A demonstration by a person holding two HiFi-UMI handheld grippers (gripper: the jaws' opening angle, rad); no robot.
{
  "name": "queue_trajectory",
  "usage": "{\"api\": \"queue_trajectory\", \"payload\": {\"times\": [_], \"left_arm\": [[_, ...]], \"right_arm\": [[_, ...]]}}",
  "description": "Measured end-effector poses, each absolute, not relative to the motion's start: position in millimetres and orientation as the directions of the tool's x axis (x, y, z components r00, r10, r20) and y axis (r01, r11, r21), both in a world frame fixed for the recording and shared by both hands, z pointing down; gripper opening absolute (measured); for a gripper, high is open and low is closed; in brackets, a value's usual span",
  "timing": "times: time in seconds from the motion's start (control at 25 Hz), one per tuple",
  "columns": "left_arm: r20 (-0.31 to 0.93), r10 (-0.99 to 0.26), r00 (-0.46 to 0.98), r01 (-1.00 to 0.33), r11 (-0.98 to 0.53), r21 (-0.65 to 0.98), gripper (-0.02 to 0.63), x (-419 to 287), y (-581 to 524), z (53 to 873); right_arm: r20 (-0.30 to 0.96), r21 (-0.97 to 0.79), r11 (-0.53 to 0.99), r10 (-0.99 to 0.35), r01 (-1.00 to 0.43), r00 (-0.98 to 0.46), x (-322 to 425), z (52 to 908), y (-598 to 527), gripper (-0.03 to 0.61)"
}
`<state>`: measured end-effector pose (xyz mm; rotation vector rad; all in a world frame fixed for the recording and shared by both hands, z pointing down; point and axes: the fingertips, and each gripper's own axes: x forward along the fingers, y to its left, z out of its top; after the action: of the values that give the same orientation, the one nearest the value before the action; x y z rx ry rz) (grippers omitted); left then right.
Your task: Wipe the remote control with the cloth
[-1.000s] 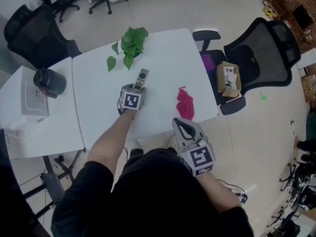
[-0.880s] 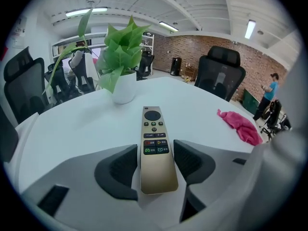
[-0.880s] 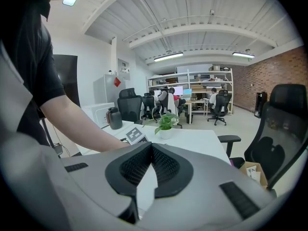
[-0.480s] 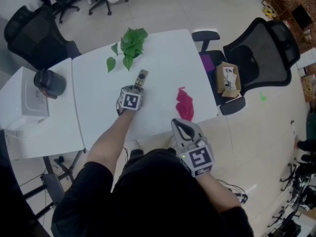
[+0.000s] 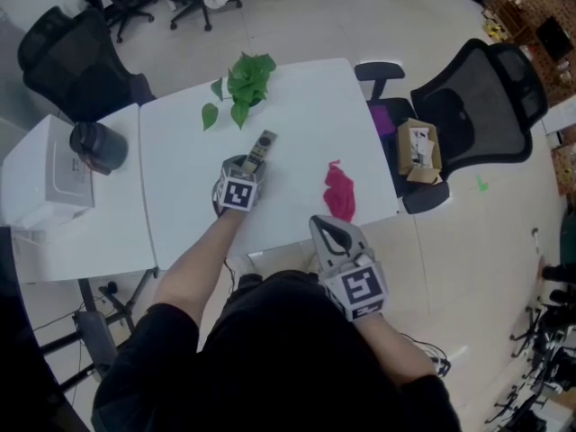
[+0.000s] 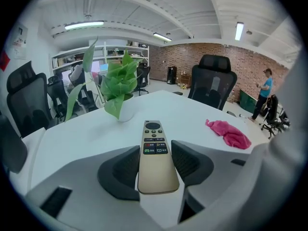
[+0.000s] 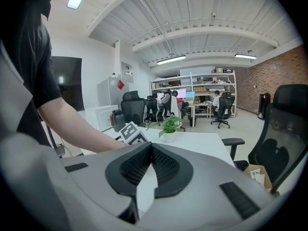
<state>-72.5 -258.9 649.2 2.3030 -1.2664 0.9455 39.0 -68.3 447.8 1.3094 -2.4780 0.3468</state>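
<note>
Left gripper (image 6: 156, 158) fingers (image 6: 192, 162) clamp remote (image 6: 153, 134) on bench (image 5: 306, 106); right gripper (image 7: 150, 170) fingers closed, empty. Right should open wide, then pinch cloth (image 5: 339, 193) firmly.

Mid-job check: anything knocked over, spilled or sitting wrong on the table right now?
Nothing stands out. The remote control lies flat, gripped by the left tongs. The pink cloth sits crumpled but fully on the white table, and the potted plant is upright. The right tongs are shut and empty.
</note>
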Motion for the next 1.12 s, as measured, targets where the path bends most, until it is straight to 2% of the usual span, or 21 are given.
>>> {"api": "queue_trajectory", "payload": {"times": [0.48, 0.8, 1.12], "left_arm": [[0.468, -0.702, 0.537, -0.785, -0.618, -0.026, 0.209, -54.6, -202.1, 522.2], [0.308, -0.716, 0.626, -0.719, -0.683, -0.127, 0.209, -42.0, -142.8, 435.6], [0.255, -0.704, 0.663, -0.679, -0.708, -0.194, 0.209, -36.0, -105.3, 408.8]], "right_arm": [[0.362, -0.068, 0.559, -0.758, -0.827, -0.542, 37.4, 444.5, -66.7, 0.0], [0.375, -0.07, 0.547, -0.76, -0.834, -0.53, 43.4, 451.0, -65.5, 0.0], [0.411, -0.076, 0.518, -0.762, -0.852, -0.5, 53.4, 467.0, -61.9, 0.0]]}}
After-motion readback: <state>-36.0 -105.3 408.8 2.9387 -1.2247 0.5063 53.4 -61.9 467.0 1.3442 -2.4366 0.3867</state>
